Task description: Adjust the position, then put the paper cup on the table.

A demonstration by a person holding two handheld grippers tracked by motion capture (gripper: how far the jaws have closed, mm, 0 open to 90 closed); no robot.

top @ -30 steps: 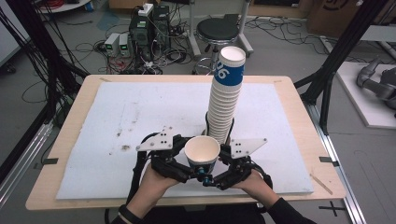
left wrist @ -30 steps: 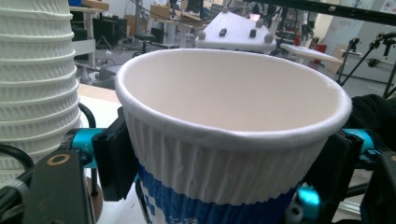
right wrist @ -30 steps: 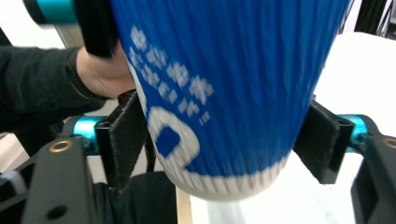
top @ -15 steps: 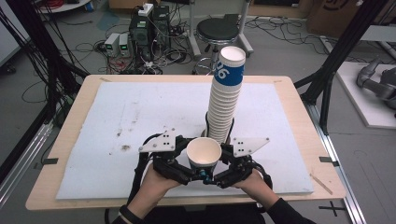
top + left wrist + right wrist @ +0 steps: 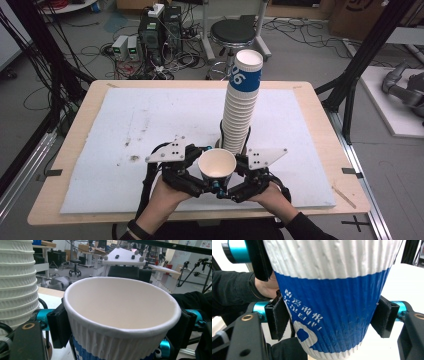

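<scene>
We held one upright paper cup [image 5: 217,168] near the worktop's [image 5: 100,150] front edge, left claw [image 5: 120,322] pinching its rim end, right claw [image 5: 329,320] pinching lower down; the cup stack [image 5: 241,110] stood just behind.

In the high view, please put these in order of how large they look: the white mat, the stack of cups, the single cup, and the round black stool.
1. white mat
2. stack of cups
3. round black stool and single cup: they look about alike; the stool stands farther from the camera, so I leave these two unranked.
</scene>
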